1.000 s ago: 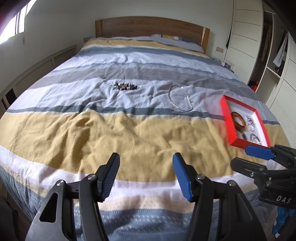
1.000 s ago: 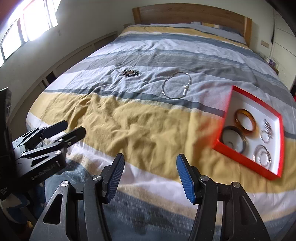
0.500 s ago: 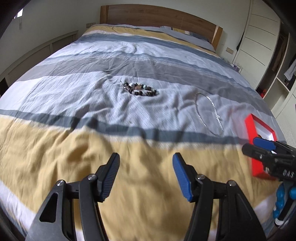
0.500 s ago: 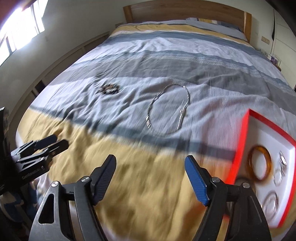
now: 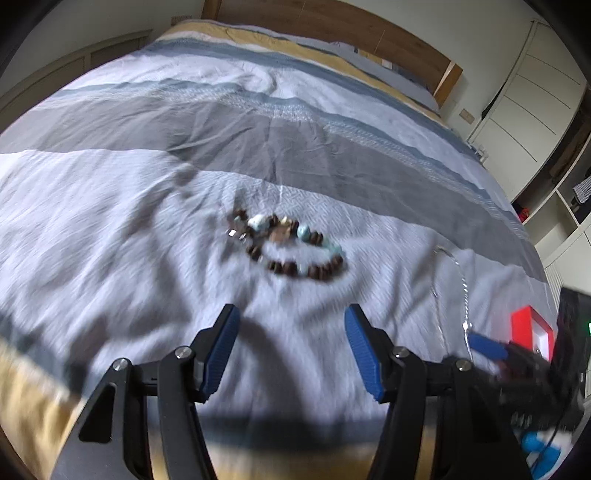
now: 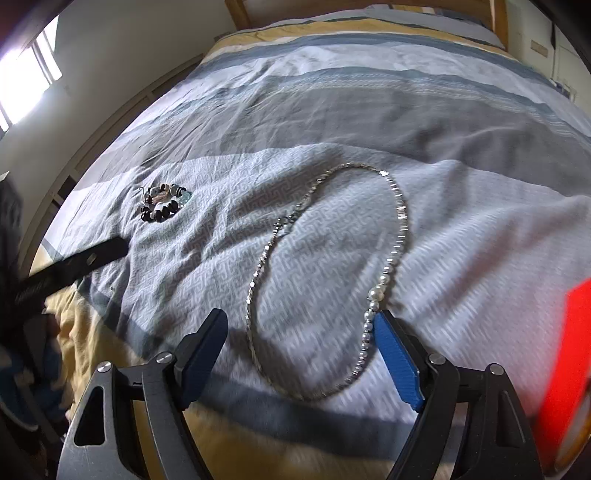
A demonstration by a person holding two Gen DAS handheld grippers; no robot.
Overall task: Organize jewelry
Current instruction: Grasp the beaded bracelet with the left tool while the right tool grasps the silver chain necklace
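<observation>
A bracelet of brown and turquoise beads (image 5: 288,247) lies on the pale grey band of the bedspread. My left gripper (image 5: 291,321) hovers just short of it, open, with nothing between its fingers. A silver necklace with a few pearls (image 6: 400,221) lies in a loose loop further right. My right gripper (image 6: 299,321) hangs over the loop's near end. Its jaws are opening and its pads touch nothing. The bracelet (image 6: 162,205) shows at the left of the right wrist view, with the left gripper (image 6: 92,258) near it. The necklace (image 5: 461,280) and right gripper (image 5: 487,345) show in the left wrist view.
A red box (image 6: 576,332) with a white inside sits at the right on the bed; it is also the red box (image 5: 532,328) behind the right gripper. The striped bedspread (image 5: 258,129) stretches to a wooden headboard (image 5: 332,26). White wardrobes (image 5: 535,110) stand on the right.
Both grippers have moved forward and down over the bed. The bracelet and necklace now lie close in front of them. The right jaws have widened. The red box has slid to the right edge.
</observation>
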